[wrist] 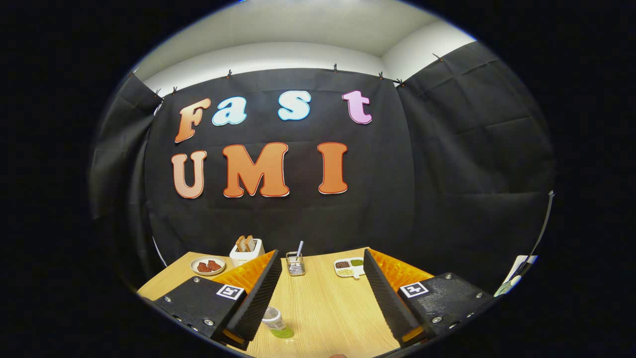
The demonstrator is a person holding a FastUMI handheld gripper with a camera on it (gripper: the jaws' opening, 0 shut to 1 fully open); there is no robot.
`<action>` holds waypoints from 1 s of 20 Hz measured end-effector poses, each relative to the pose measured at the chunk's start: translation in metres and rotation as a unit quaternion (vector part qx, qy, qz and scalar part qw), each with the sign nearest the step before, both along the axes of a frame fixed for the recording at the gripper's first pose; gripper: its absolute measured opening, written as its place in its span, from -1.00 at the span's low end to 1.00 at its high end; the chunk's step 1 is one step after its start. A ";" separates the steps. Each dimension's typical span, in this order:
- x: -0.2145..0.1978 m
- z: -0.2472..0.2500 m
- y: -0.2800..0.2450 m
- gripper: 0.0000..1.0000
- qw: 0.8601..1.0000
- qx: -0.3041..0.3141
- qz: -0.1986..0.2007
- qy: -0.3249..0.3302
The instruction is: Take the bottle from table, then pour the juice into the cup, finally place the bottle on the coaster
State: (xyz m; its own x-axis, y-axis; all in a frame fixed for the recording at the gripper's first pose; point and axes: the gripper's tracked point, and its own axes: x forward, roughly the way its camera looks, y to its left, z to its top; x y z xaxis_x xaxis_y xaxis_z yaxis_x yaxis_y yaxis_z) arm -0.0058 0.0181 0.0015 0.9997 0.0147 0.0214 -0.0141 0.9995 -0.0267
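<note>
Item: bottle (278,323), small, white cap, green juice, upright on the counter (323,308), just beside the left finger (258,293). Likely light, smooth and slippery; best held mid-body, below the cap. Gripper (320,298): spread wide, holding nothing. Beyond: utensil holder (295,264), divided dish (349,267).

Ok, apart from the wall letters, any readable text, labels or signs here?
Juice bottle label, between the fingers of the open tool: too blurred to read.
Square markers on the tool: patterns, no words.
Toaster front: faint print, too small to read.
</note>
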 end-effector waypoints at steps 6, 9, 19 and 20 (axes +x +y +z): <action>0.001 -0.002 0.007 0.96 1.000 0.001 0.004 0.001; 0.002 -0.009 0.014 0.96 1.000 0.003 0.011 0.010; 0.005 -0.077 0.070 0.96 0.993 0.002 0.077 0.088; 0.006 -0.085 0.074 0.96 0.992 -0.001 0.082 0.096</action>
State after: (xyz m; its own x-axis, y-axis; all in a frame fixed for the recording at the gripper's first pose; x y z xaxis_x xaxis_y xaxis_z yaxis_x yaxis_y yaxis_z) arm 0.0001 0.0923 -0.0832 0.9695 0.1778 -0.1689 -0.1820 0.9833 -0.0093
